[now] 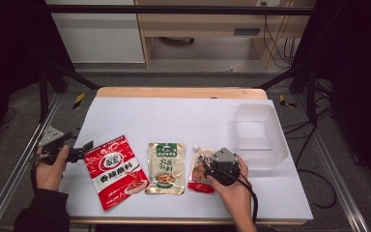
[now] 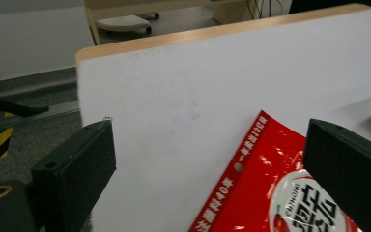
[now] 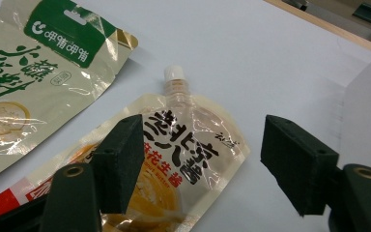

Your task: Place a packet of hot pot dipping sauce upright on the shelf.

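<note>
The white counter (image 1: 174, 116) carries a red packet (image 1: 115, 170) at eight o'clock, a beige packet (image 1: 165, 167) beside it, a spouted pouch (image 1: 200, 169), and a clear tub (image 1: 260, 136) at three o'clock.

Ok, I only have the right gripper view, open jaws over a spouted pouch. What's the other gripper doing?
Observer: The left gripper sits at the table's left edge, jaws open, by the red packet.
Operator: Is it gripping that packet?
Observer: No, the packet's corner lies flat between its jaws, untouched.
Operator: What's that clear wall beside me?
Observer: A clear plastic box, standing past the spouted pouch, nothing visible inside.
</note>
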The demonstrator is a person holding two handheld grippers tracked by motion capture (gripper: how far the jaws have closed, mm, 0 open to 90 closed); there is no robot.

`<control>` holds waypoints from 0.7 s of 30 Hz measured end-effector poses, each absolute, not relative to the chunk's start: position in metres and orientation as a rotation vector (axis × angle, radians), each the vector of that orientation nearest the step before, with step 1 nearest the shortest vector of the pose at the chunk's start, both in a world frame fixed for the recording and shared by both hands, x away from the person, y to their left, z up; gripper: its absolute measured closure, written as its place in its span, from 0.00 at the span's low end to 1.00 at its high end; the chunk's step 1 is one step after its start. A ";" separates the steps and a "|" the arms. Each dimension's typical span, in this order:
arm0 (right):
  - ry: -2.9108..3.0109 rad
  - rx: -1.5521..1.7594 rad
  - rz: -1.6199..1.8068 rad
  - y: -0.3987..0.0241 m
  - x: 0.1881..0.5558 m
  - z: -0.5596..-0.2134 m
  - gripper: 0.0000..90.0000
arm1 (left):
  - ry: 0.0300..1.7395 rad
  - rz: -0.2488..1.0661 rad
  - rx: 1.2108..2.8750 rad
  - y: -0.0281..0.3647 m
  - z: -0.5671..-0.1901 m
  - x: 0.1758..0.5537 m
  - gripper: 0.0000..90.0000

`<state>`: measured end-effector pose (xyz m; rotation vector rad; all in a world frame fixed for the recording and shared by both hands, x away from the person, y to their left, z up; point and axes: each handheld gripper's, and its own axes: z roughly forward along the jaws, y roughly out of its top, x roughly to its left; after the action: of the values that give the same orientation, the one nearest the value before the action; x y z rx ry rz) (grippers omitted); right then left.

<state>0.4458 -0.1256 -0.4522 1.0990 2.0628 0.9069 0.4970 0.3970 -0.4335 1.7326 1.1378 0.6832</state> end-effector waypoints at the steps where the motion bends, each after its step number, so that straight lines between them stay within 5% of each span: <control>1: 2.062 1.101 0.904 -0.125 0.446 -0.452 0.35 | 1.149 0.666 1.723 0.401 -0.435 0.498 0.06; 21: 2.106 1.249 0.886 -0.128 0.495 -0.460 0.38 | 1.035 0.688 1.902 0.373 -0.438 0.499 0.07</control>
<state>0.4946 -0.1276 -0.4600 1.2488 2.1061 0.8861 0.4987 0.3729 -0.4381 1.9020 1.0352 0.6880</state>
